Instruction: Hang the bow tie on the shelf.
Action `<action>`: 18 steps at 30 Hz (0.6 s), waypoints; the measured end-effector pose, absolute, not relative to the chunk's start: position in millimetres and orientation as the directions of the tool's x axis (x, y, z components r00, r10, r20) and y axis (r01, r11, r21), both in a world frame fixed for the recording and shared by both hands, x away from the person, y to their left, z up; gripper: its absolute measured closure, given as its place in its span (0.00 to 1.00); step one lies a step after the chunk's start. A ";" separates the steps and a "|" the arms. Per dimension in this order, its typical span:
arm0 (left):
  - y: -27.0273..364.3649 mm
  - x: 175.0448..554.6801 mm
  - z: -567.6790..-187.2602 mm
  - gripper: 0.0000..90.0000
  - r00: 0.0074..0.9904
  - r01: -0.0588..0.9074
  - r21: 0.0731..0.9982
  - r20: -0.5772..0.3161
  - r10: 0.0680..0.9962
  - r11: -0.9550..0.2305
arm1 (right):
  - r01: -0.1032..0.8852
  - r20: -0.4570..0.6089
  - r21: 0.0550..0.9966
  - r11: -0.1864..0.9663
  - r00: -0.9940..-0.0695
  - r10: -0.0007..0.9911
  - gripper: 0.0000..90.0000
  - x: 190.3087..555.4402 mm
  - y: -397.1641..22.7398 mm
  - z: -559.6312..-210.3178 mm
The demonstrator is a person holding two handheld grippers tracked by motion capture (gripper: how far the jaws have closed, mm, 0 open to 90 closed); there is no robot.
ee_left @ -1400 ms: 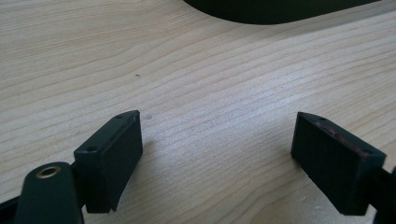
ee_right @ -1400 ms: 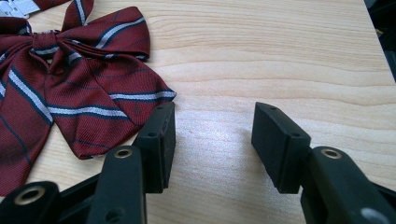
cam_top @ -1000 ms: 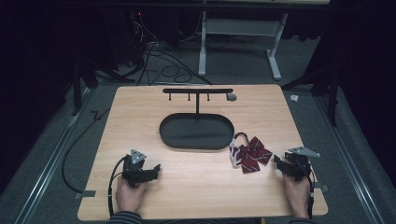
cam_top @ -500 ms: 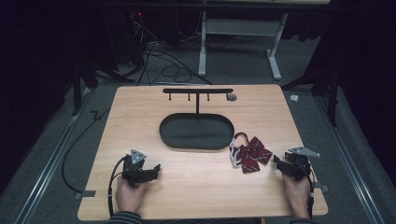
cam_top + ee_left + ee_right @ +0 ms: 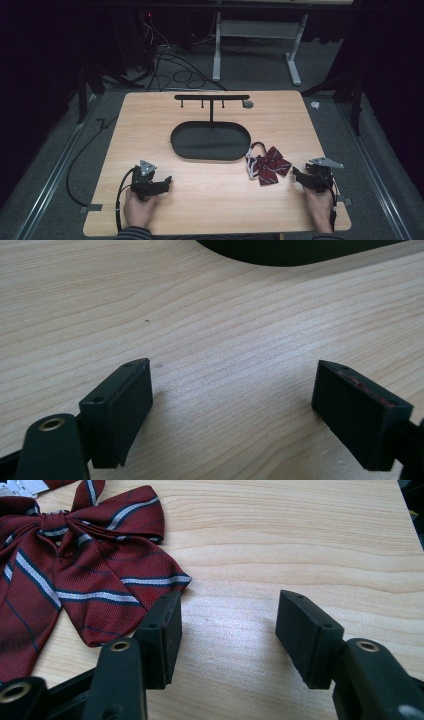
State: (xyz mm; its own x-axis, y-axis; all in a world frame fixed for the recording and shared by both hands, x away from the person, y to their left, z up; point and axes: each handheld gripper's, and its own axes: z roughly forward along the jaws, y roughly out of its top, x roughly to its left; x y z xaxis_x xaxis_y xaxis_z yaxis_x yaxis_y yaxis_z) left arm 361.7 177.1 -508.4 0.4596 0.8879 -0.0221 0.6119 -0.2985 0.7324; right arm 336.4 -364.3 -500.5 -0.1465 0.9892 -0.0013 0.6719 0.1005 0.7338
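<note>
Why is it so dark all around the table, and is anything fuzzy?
High view: light falls on the wooden table while the floor and room behind stay nearly black, and the striped bow tie looks soft. Right gripper view: the bow tie is sharp. Left gripper view: the wood grain is crisp, with soft shadows under the black pads.
</note>
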 end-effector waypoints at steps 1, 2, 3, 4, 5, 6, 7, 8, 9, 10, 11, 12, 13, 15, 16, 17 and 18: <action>177.1 361.7 -508.4 0.19 0.460 0.612 0.732 -0.023 0.888 -0.298 | 0.671 -0.002 0.734 0.101 -0.147 0.989 0.52 336.3 -364.4 -500.4; 177.1 361.7 -508.4 0.19 0.460 0.612 0.732 -0.023 0.888 -0.298 | 0.671 -0.002 0.734 0.101 -0.147 0.989 0.52 336.3 -364.4 -500.4; 177.2 361.7 -508.3 0.19 0.460 0.613 0.732 -0.023 0.887 -0.299 | 0.669 -0.003 0.736 0.102 -0.147 0.989 0.52 336.0 -364.4 -500.6; 177.1 361.7 -508.4 0.19 0.459 0.612 0.733 -0.023 0.888 -0.298 | 0.670 -0.003 0.735 0.102 -0.147 0.989 0.53 335.9 -364.4 -500.5; 177.1 361.7 -508.4 0.19 0.459 0.612 0.733 -0.023 0.888 -0.298 | 0.670 -0.003 0.735 0.103 -0.148 0.989 0.53 335.8 -364.6 -500.4; 177.1 361.7 -508.4 0.19 0.459 0.612 0.732 -0.023 0.888 -0.298 | 0.670 0.002 0.736 0.099 -0.148 0.989 0.53 335.5 -364.8 -500.3; 177.1 361.7 -508.4 0.19 0.459 0.612 0.732 -0.023 0.888 -0.298 | 0.670 0.007 0.736 0.095 -0.147 0.989 0.53 335.3 -365.0 -500.3; 177.1 361.7 -508.4 0.19 0.459 0.612 0.732 -0.023 0.888 -0.298 | 0.670 0.007 0.736 0.095 -0.147 0.989 0.53 335.3 -365.0 -500.3; 177.1 361.7 -508.3 0.19 0.460 0.613 0.732 -0.024 0.888 -0.298 | 0.669 0.013 0.738 0.091 -0.150 0.989 0.54 334.9 -365.5 -500.1; 177.1 361.7 -508.4 0.19 0.460 0.612 0.732 -0.023 0.888 -0.298 | 0.667 0.014 0.740 0.091 -0.151 0.988 0.54 334.6 -365.8 -499.7; 177.1 361.7 -508.4 0.19 0.460 0.612 0.732 -0.023 0.888 -0.298 | 0.667 0.014 0.740 0.091 -0.151 0.988 0.54 334.6 -365.8 -499.7; 177.2 361.7 -508.3 0.19 0.460 0.613 0.732 -0.023 0.887 -0.299 | 0.667 0.017 0.740 0.088 -0.150 0.989 0.55 334.0 -365.9 -498.8; 177.1 361.7 -508.4 0.19 0.459 0.612 0.733 -0.022 0.888 -0.298 | 0.660 0.021 0.746 0.086 -0.153 0.988 0.56 333.2 -366.3 -496.9; 177.1 361.7 -508.4 0.19 0.460 0.612 0.732 -0.023 0.888 -0.298 | 0.658 0.025 0.748 0.085 -0.157 0.987 0.57 332.8 -366.2 -494.2; 177.1 361.7 -508.4 0.19 0.460 0.612 0.732 -0.022 0.888 -0.299 | 0.657 0.028 0.749 0.085 -0.159 0.987 0.57 332.5 -365.9 -492.6; 177.2 361.7 -508.3 0.19 0.460 0.613 0.732 -0.023 0.887 -0.299 | 0.652 0.030 0.754 0.085 -0.164 0.986 0.58 332.8 -365.9 -491.4; 177.2 361.7 -508.3 0.19 0.460 0.613 0.732 -0.023 0.887 -0.299 | 0.653 0.037 0.753 0.082 -0.166 0.985 0.58 332.8 -365.4 -489.9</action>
State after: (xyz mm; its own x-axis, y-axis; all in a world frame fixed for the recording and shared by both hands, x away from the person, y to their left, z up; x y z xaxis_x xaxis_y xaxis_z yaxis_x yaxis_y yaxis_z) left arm 361.7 177.2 -508.3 0.4604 0.8874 -0.0231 0.6127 -0.2989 0.7316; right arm 332.8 -365.4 -489.9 -0.1663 0.9854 0.0370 0.6527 0.0819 0.7532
